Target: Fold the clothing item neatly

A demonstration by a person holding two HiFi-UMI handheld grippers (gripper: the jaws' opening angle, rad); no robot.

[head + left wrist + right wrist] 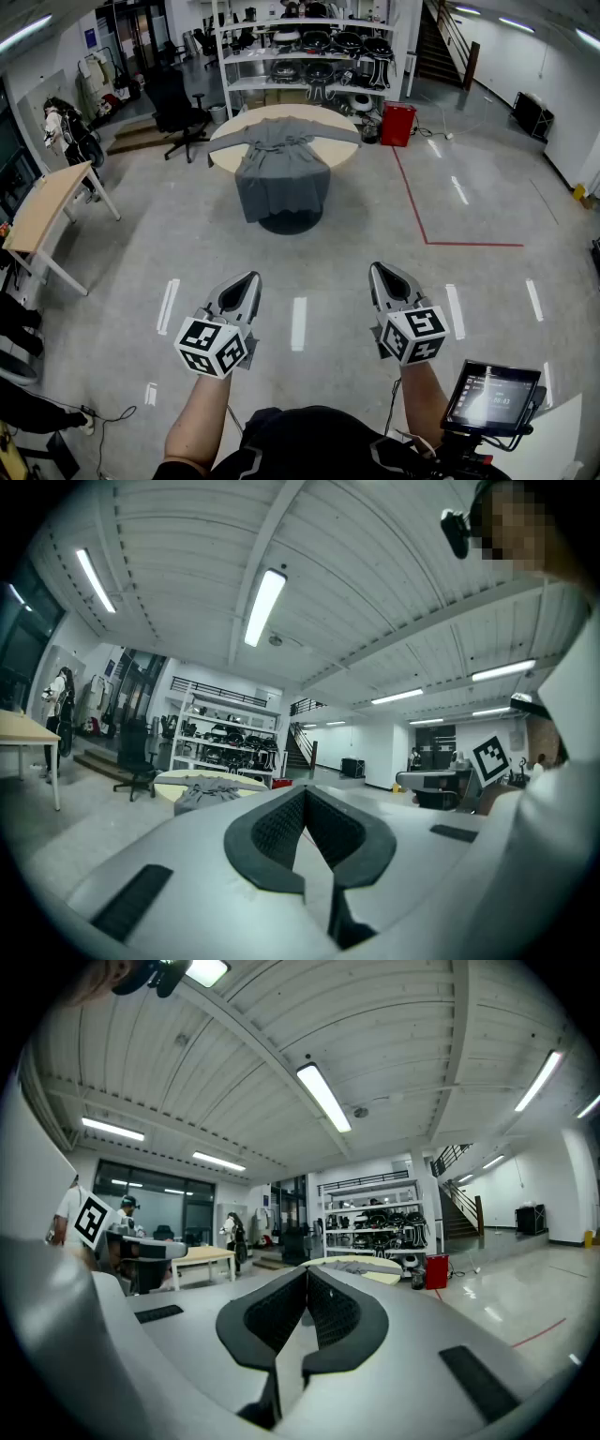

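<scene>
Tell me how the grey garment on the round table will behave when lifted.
Probably floppy: the grey garment drapes limp over the edge of the round table. Likely light, since it lies thin and flat. Lifted at one point, it would probably sag and bunch.

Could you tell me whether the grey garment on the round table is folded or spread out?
Spread out: the grey long-sleeved garment lies on the round beige table, sleeves stretched sideways, hem hanging over its edge.
</scene>
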